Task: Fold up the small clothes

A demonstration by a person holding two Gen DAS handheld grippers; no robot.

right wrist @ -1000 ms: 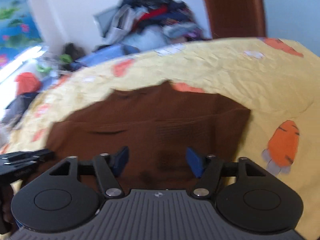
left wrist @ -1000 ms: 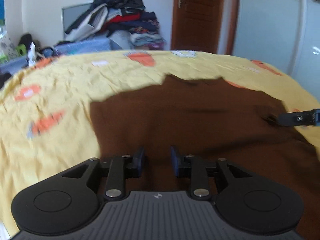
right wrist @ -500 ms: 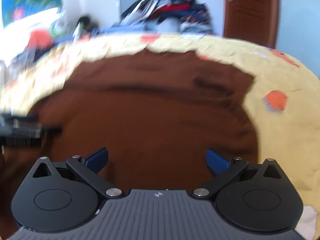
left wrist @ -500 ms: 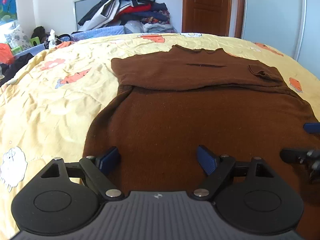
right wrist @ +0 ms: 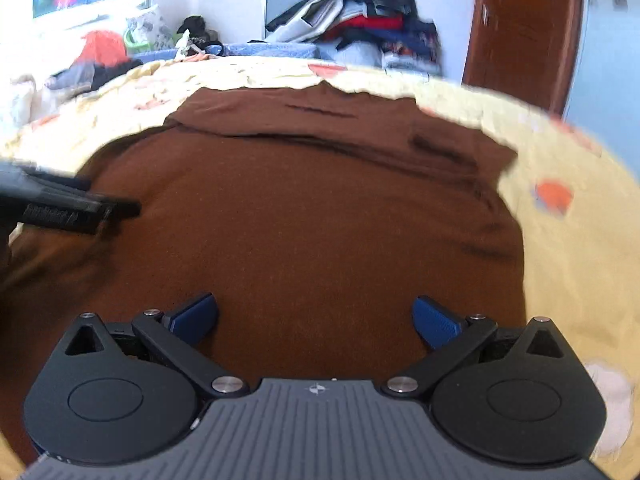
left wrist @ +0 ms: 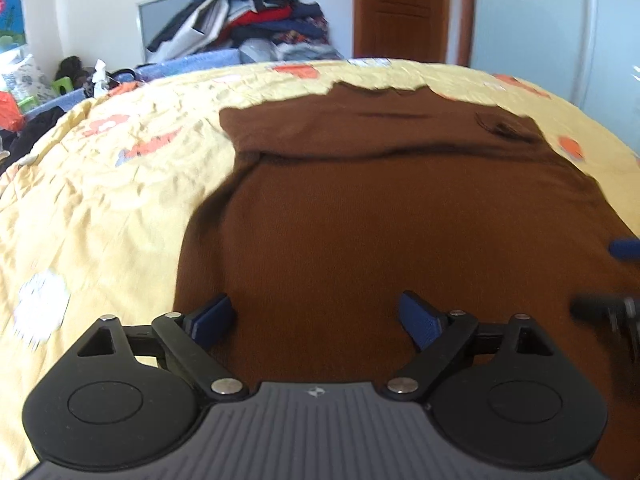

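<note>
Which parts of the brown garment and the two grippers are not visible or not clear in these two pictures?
- Brown knitted garment: its near hem is hidden behind the gripper body in both wrist views.
- Right gripper: in the left wrist view only blurred finger parts show at the right edge; the rest is cut off.
- Left gripper: in the right wrist view it is a blurred dark shape cut off by the left edge.
- Sleeves: their layout under the fold is unclear.

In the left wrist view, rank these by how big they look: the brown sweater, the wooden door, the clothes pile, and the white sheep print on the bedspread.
1. brown sweater
2. clothes pile and wooden door: look alike in size, unranked
3. white sheep print, though nearness to the camera enlarges it
</note>
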